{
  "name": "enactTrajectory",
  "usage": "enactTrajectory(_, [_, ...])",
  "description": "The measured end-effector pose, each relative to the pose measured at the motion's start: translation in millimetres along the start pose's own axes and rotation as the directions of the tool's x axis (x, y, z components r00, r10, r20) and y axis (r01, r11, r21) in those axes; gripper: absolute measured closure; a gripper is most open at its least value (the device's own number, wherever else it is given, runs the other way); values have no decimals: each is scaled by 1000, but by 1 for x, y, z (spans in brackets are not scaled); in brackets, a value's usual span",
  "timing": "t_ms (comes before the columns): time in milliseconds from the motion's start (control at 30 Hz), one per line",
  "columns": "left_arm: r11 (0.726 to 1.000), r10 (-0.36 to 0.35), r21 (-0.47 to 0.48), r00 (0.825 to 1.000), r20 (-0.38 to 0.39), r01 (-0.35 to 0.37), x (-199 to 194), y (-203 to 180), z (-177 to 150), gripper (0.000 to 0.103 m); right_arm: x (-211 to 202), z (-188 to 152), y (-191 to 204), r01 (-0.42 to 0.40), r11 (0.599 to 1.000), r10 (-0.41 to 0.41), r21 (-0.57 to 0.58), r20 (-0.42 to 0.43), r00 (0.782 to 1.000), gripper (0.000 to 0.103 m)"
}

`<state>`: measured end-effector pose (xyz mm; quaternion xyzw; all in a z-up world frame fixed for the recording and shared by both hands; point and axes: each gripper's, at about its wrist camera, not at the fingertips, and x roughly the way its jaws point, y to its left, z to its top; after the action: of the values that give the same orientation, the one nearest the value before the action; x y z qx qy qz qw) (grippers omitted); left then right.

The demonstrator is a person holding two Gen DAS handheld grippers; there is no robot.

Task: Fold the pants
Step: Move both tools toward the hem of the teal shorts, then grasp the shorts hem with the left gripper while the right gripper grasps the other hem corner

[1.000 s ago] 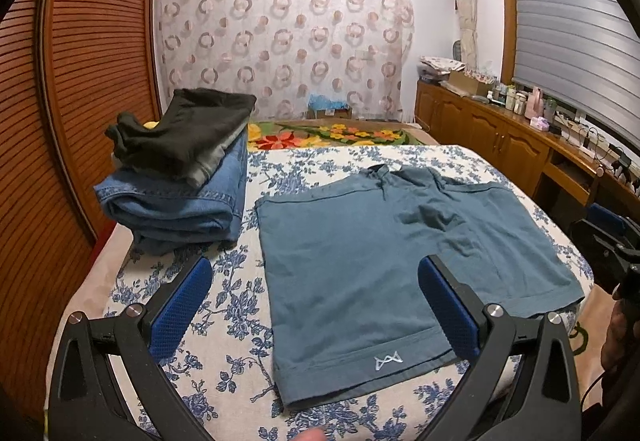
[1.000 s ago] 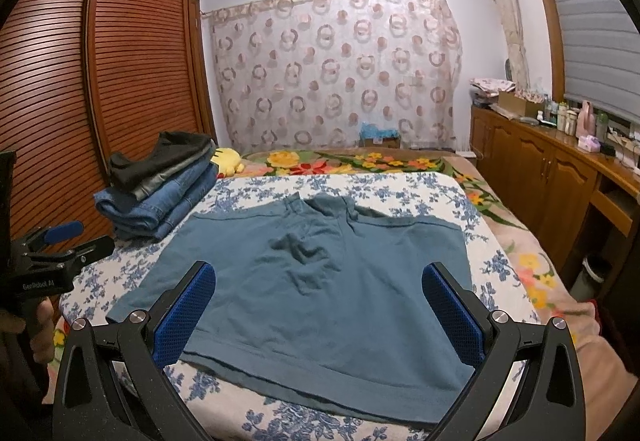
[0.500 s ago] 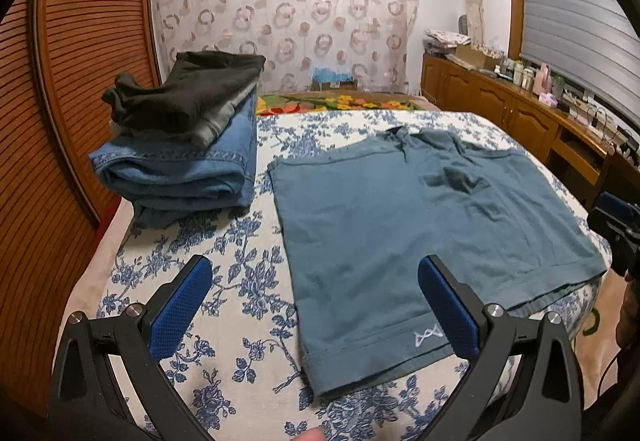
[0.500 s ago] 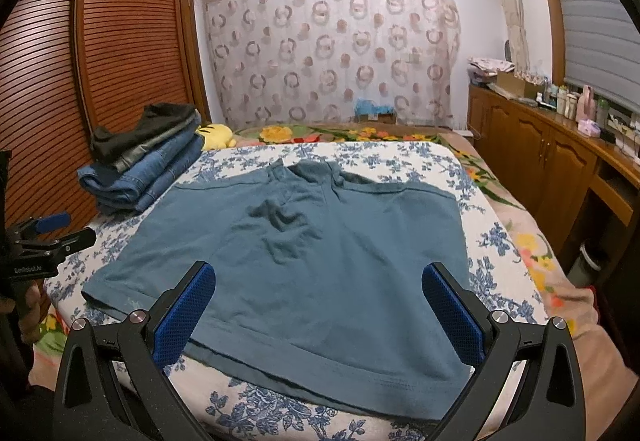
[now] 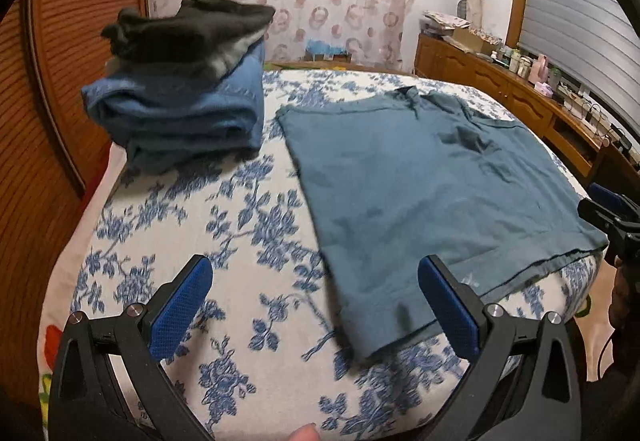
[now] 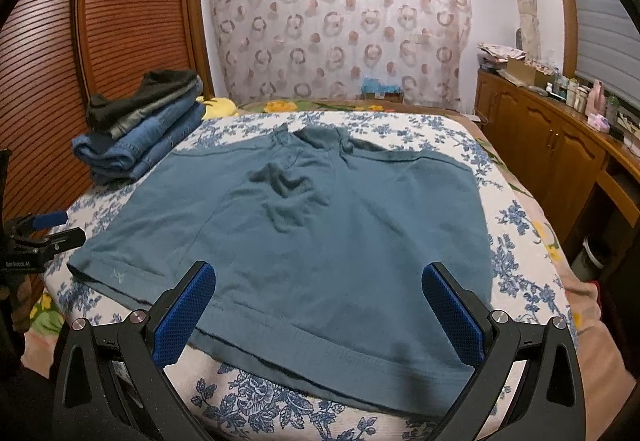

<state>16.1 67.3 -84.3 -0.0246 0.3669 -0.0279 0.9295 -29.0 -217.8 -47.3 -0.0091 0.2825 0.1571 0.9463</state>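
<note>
The teal shorts (image 6: 320,241) are lying spread flat on the floral bed (image 5: 240,241), waistband toward the far curtain and hems toward the near edge, with a small rumple near the fly. The left gripper (image 5: 316,305) is hovering above the near left hem corner with its jaws spread wide and holding nothing, while the right gripper (image 6: 320,311) is hanging over the near hem with its jaws likewise spread and empty. A stack of folded jeans (image 5: 180,109) topped by dark clothes (image 5: 188,29) is sitting on the bed just left of the shorts, apart from them
</note>
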Motion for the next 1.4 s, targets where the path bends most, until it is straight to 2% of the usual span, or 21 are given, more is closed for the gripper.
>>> enactTrajectory(133, [1000,-22,-2,1000,-13,22,-2,5,-8,7,-3,-3,-1,-8,1000,8,-9,-13,1000,0])
enactTrajectory(233, [999,-50,-5,999,-18,50,-7,6,-15,9,-5,-5,-2,-14,1000,13,-19,-25,1000,1])
enactTrajectory(367, [995,-103,-4,994,-36,103,-12,2,-18,39,-8,-9,-1,-30,999,29,-41,-37,999,3])
enactTrajectory(567, [992,-127,16,991,-43,128,-13,-4,-19,57,-12,-11,-6,-42,998,40,-47,-48,998,5])
enactTrajectory(633, [993,-120,14,991,-55,121,-9,-3,-19,61,-13,-12,-7,-49,998,46,-49,-54,997,9])
enactTrajectory(733, [991,-131,8,989,-66,132,-4,-2,-19,65,-10,-10,-5,-61,997,57,-57,-64,996,19])
enactTrajectory(833, [991,-133,13,989,-71,134,-3,-4,-20,66,-10,-10,-5,-61,996,56,-65,-77,995,24])
enactTrajectory(1100, [992,-115,40,990,-81,118,3,-7,-17,66,-5,-5,-7,-66,996,60,-59,-88,994,24])
enactTrajectory(1133, [992,-111,48,991,-79,115,3,-8,-17,66,-4,-5,-6,-69,996,64,-60,-87,994,29])
enactTrajectory(1300, [987,-152,40,984,-91,156,4,-11,-15,79,-2,-3,-5,-70,995,65,-66,-88,994,39])
enactTrajectory(1333, [987,-152,42,985,-87,156,3,-12,-14,86,-2,-2,-5,-69,995,63,-68,-84,994,39])
enactTrajectory(1400, [984,-172,34,982,-77,175,1,-11,-10,91,-2,-1,-4,-70,995,64,-70,-80,995,39])
